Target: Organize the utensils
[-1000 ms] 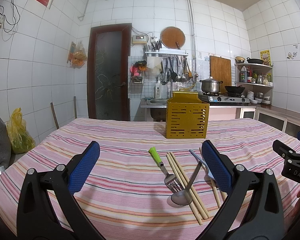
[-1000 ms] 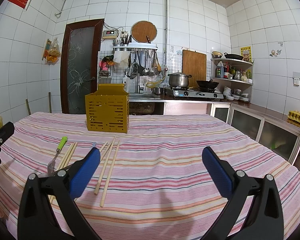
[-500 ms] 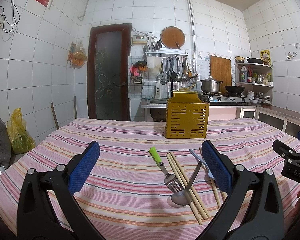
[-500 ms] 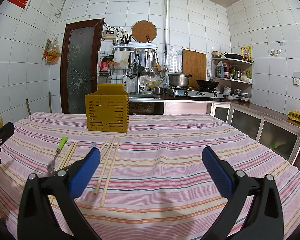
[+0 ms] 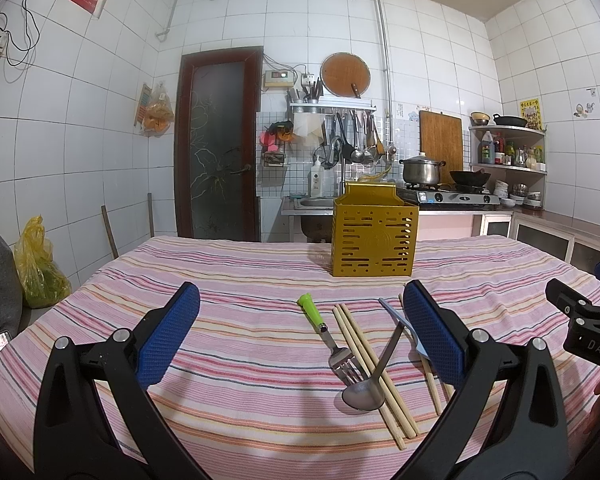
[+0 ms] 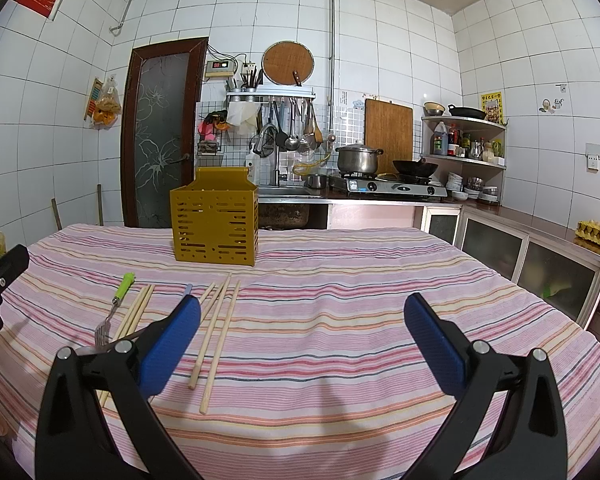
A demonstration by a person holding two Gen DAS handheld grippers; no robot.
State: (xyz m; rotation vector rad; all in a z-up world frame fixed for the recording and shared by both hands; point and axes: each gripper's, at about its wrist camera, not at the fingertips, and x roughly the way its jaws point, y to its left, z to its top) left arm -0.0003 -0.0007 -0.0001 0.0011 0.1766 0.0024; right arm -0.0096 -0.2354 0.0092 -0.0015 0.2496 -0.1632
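Bare striped tablecloth lies ahead of the right gripper; wooden chopsticks and a yellow perforated utensil box crowd its left

1. Yellow slotted utensil holder stands upright on the striped cloth.
2. Green-handled fork lies flat, nearer than the holder.
3. Metal spoon rests across one chopstick pair.
4. More loose chopsticks lie just right of those.
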